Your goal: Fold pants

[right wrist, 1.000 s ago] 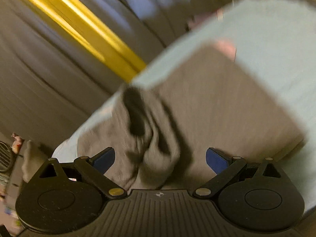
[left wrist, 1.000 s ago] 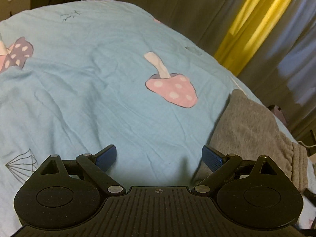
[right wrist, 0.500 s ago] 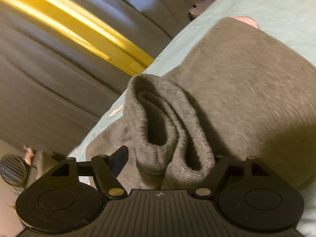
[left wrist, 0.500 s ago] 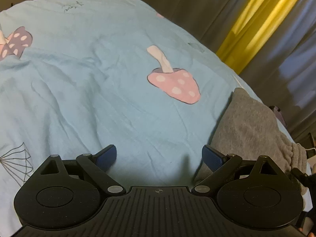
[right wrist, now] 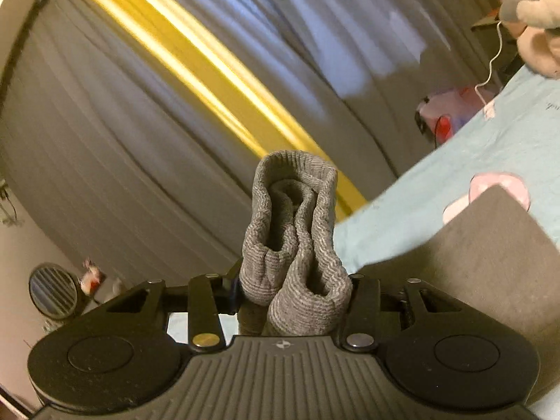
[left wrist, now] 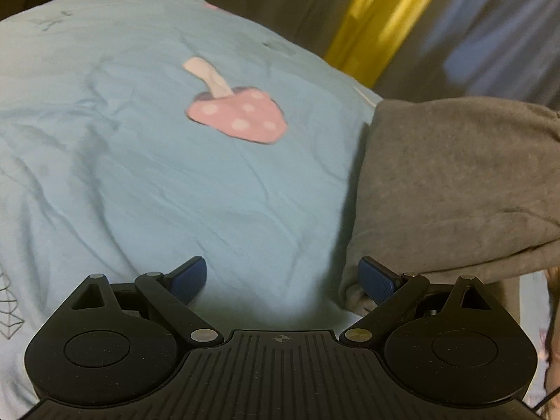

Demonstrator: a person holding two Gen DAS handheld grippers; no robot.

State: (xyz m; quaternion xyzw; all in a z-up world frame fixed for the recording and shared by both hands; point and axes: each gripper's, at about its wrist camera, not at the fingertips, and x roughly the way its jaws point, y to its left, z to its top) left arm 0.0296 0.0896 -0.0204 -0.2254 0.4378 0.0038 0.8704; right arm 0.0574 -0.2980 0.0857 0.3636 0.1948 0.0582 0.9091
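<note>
Our right gripper (right wrist: 294, 290) just closed, pinching the grey pants' (left wrist: 455, 182) ribbed cuffs (right wrist: 294, 231), left gripper (left wrist: 281, 278) spread wide, empty, over the blue bedsheet (left wrist: 140, 175).

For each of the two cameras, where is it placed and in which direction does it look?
Left wrist: on the left gripper, looking down over the blue bedsheet; its open fingers show, nothing between them.
Right wrist: on the right gripper, facing the curtains; its fingers, just closing, pinch the ribbed cuffs.
Shared: grey pants, sheet, pink mushroom print, yellow curtain strip.
</note>
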